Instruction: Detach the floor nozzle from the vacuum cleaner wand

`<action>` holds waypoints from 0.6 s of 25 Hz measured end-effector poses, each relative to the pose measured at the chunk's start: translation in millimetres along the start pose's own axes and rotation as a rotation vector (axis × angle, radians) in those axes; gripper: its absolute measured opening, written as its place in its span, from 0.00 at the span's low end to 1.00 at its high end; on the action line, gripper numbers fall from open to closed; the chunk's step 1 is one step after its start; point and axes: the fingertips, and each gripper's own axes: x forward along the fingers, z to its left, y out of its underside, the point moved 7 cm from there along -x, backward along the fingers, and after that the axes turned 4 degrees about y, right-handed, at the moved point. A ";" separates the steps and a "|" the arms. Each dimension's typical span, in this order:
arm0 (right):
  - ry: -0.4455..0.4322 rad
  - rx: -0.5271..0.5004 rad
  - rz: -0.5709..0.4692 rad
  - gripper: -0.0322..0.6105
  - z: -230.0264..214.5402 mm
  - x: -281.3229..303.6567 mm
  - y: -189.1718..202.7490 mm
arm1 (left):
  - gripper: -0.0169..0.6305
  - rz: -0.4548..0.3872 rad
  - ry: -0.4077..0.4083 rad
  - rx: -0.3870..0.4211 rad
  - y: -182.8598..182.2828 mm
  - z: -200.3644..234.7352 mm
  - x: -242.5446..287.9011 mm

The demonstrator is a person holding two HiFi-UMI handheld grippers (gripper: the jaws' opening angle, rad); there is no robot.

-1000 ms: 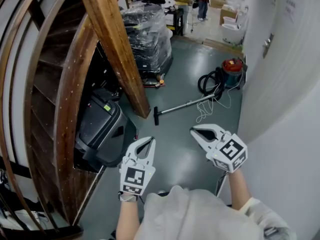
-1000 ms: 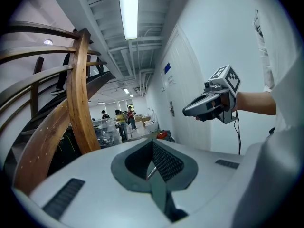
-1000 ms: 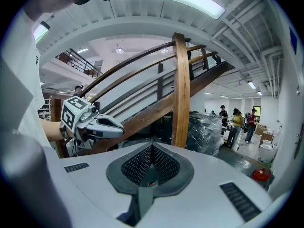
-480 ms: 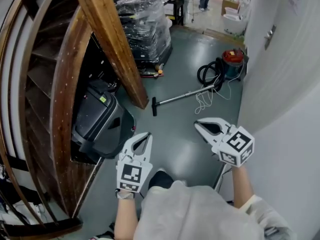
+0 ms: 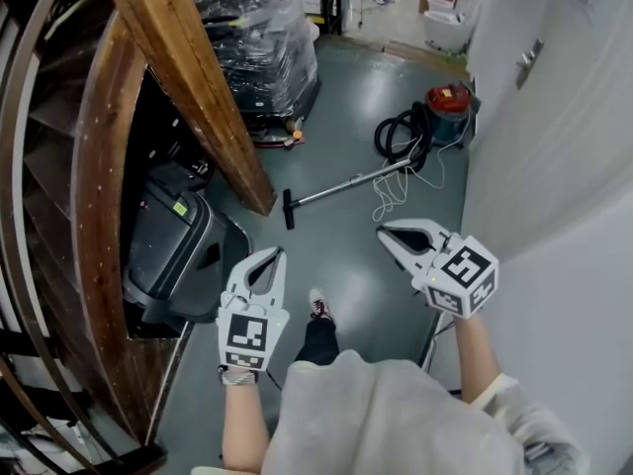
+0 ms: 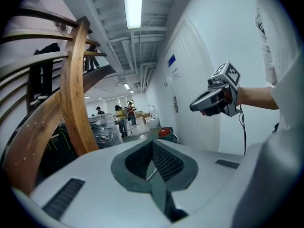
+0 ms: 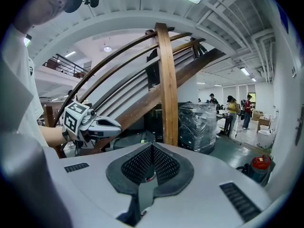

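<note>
Plainly, both tools are held out ahead of the person with nothing in them. The left gripper (image 5: pixel 279 253) has its jaws pressed together on empty air, and the right gripper (image 5: pixel 384 233) is likewise closed with nothing between its jaws (in each gripper's own view the dark meshed pads meet along a line). The floor nozzle (image 5: pixel 288 209) lies on the grey floor (image 5: pixel 346 275) ahead of both grippers and well apart from them, close to the foot of the slanting wooden stair beam (image 5: pixel 188 77). It sits at the near end of the wand (image 5: pixel 346 182), joined to it as far as the head view shows. The wand runs on a diagonal, up and to the right, to the coiled black hose (image 5: pixel 396 137) beside the red vacuum canister (image 5: pixel 447 102), which stands by the white wall (image 5: pixel 554 166). A white cord (image 5: pixel 381 201) lies in loose loops on the floor next to the wand's far end. Left of the nozzle, a black machine (image 5: pixel 178 245) is tucked under the stairs, and beyond it stands a pallet wrapped in plastic film (image 5: pixel 262 38). One shoe (image 5: pixel 318 305) shows on the floor between the two grippers.
</note>
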 end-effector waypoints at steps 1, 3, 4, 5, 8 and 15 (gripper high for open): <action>0.005 -0.003 0.005 0.09 -7.7 8.7 -3.2 | 0.02 0.000 0.003 -0.002 -0.2 8.6 9.6; 0.010 -0.013 0.009 0.09 -21.1 27.7 -11.9 | 0.02 0.000 0.007 -0.003 -2.8 27.1 27.5; 0.010 -0.018 0.008 0.09 -26.6 37.0 -16.9 | 0.02 0.000 0.011 -0.002 -4.9 36.2 35.5; 0.010 -0.022 0.006 0.09 -31.9 45.7 -22.2 | 0.02 -0.001 0.014 -0.001 -7.0 45.1 43.3; 0.006 -0.035 0.007 0.09 -50.0 71.1 -37.5 | 0.02 -0.005 0.015 0.002 -11.3 72.6 66.6; 0.008 -0.054 -0.003 0.09 -90.4 119.5 -62.0 | 0.02 -0.006 0.007 -0.008 -19.7 122.6 109.9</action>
